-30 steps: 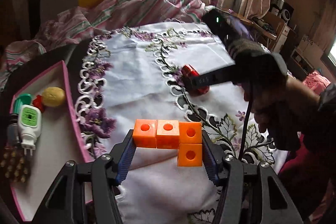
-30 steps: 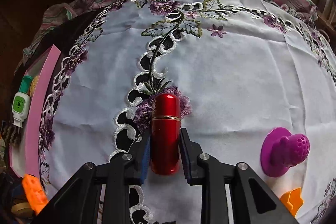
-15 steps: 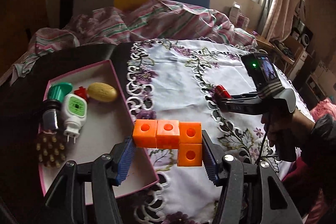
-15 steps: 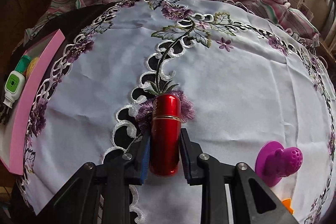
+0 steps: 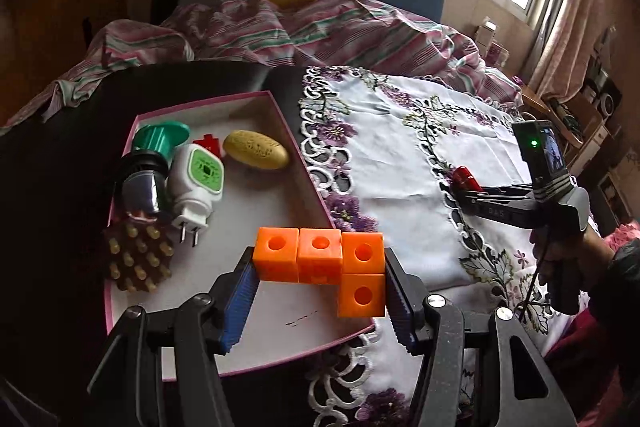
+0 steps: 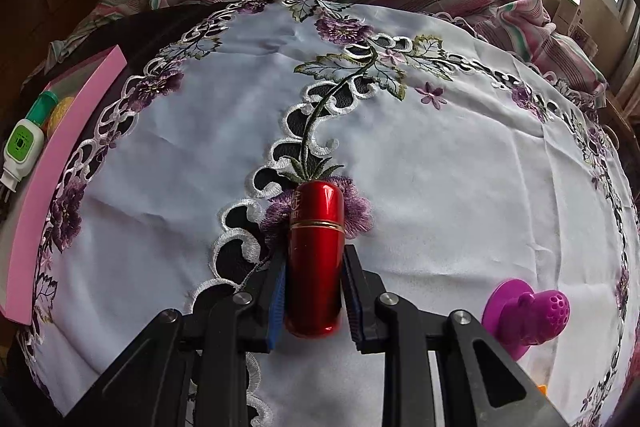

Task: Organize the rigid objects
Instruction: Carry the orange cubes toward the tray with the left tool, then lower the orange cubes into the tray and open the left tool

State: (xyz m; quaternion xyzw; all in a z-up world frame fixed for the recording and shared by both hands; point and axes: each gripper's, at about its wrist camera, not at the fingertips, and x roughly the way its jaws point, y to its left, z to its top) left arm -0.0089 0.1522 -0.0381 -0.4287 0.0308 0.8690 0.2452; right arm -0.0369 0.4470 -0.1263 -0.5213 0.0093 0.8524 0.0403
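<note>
With our left gripper (image 5: 320,281) clamped on the orange block piece (image 5: 320,259) above the pink tray's (image 5: 280,355) near edge for release, our right gripper (image 6: 314,285) clamps the red tube (image 6: 316,259) mid-tablecloth (image 6: 440,167), awaiting transfer.

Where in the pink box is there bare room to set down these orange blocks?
The pink box is bare along its near and right side, under the orange blocks in the left gripper. Its far left is crowded: plug-in device, yellow oval, spiky brush.
</note>
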